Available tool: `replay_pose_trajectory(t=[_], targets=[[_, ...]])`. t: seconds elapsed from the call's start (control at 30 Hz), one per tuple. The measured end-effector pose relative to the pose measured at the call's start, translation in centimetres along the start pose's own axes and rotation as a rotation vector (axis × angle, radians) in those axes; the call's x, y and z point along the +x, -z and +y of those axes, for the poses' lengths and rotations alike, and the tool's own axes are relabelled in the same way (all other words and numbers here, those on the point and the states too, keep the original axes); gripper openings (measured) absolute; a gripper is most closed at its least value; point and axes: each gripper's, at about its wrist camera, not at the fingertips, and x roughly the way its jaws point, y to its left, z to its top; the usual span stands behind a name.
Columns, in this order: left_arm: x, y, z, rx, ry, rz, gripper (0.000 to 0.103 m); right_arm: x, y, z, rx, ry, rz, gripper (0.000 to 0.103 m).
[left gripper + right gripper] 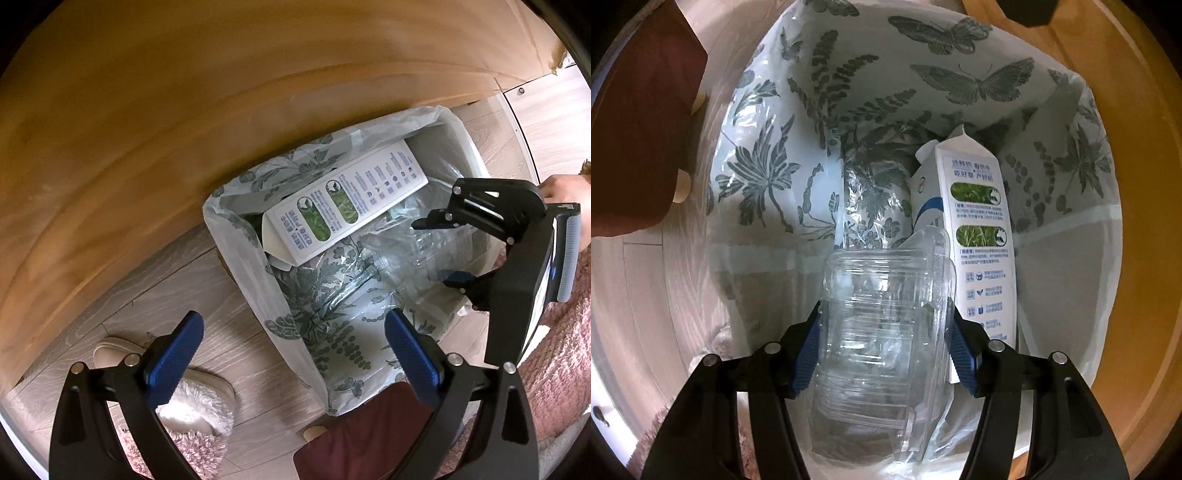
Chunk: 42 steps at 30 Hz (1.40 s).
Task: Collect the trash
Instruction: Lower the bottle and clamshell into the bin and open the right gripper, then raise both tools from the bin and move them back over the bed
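Left wrist view: left gripper hangs released over the near edge of the bin, blue pads wide apart, nothing between them. Bin is lined with a leaf-print bag and stands on wood floor beside a wooden panel. A white milk carton lies slanted inside, toward the far side. Right gripper reaches in from the right, a hand behind it. A fluffy slipper sits near left.

Right wrist view: right gripper points down into the bag, pads clamped on both sides of a clear plastic clamshell container. Container is inside the bin, just left of the carton and touching it.
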Motion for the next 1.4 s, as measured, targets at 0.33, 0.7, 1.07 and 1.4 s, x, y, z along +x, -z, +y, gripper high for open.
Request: replay_pose_trajectory(t=[0.33,0.7,1.07,1.4], targets=[[0.1,0.1,-0.1,-0.001,-0.003,0.000,0.095,0.0,0.6,-1.8,0.121,-0.064,0.054,0.070],[0.0,0.1,-0.2,0.002,-0.004,-0.001,0.095,-1.1,0.6,-2.5,0.154,-0.083,0.032,0.070],[-0.1,0.1,-0.4,0.009,-0.003,-0.002,0.095,0.2,-0.9,-2.8,0.270,-0.126,-0.003,0.061],[-0.5,0.1,-0.2,0.006,-0.002,-0.014,0.095,-0.1,-3.1,-3.7,0.348,-0.191,-0.084,0.017]])
